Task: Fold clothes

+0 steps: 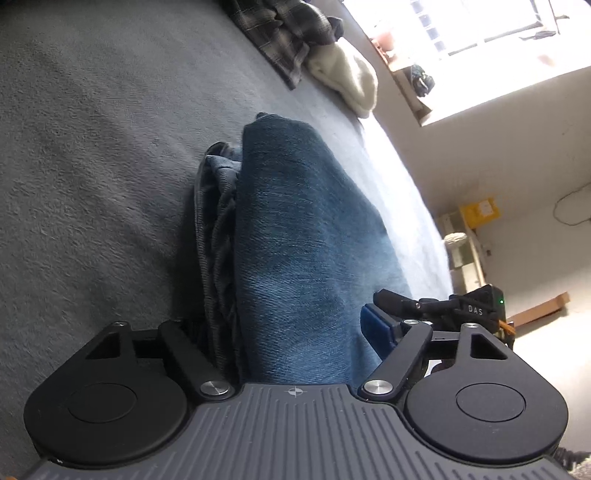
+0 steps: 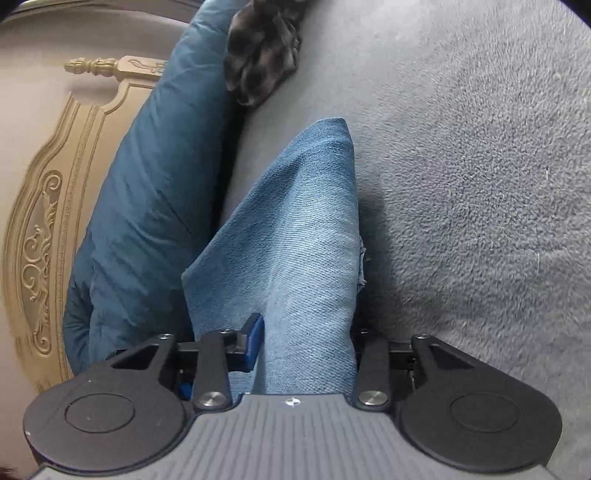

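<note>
The jeans (image 1: 295, 240) lie folded on the grey blanket (image 1: 92, 147), well short of the plaid shirt (image 1: 280, 33) and white garment (image 1: 351, 77) at its far edge. The left gripper (image 1: 291, 332) straddles the jeans; whether it pinches them I cannot tell. The right gripper (image 2: 306, 339) clamps a denim fold (image 2: 295, 240), beside a blue quilt (image 2: 147, 166).
</note>
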`<state>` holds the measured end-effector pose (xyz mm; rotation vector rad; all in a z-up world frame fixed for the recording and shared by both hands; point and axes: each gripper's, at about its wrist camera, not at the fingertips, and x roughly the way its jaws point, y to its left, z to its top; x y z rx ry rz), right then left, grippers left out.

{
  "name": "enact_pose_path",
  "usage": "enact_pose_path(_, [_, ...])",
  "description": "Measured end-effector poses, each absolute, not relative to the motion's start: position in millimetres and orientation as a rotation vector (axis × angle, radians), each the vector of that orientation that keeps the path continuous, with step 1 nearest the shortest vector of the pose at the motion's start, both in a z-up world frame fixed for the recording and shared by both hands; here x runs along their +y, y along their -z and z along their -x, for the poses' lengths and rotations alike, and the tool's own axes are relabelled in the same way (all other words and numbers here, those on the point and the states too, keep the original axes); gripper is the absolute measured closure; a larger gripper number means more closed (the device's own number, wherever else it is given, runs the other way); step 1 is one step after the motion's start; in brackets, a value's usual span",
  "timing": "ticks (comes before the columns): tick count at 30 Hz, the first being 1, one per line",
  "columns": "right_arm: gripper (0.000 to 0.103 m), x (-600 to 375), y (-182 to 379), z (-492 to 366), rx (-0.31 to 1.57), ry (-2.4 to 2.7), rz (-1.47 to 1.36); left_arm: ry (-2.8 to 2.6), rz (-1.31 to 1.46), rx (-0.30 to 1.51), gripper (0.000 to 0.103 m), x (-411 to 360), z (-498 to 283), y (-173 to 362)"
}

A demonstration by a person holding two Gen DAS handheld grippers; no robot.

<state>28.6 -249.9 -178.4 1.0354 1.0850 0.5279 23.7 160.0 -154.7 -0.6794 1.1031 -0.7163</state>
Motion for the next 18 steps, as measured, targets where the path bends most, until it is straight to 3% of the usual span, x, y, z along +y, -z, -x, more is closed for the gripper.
enact_pose_path(18, [0.069, -297.1, 122.9, 9.1, 1.045, -0.441, -0.955, 0.902, 0.743, 1.085, 0.028, 89.5, -20.6, 132.7])
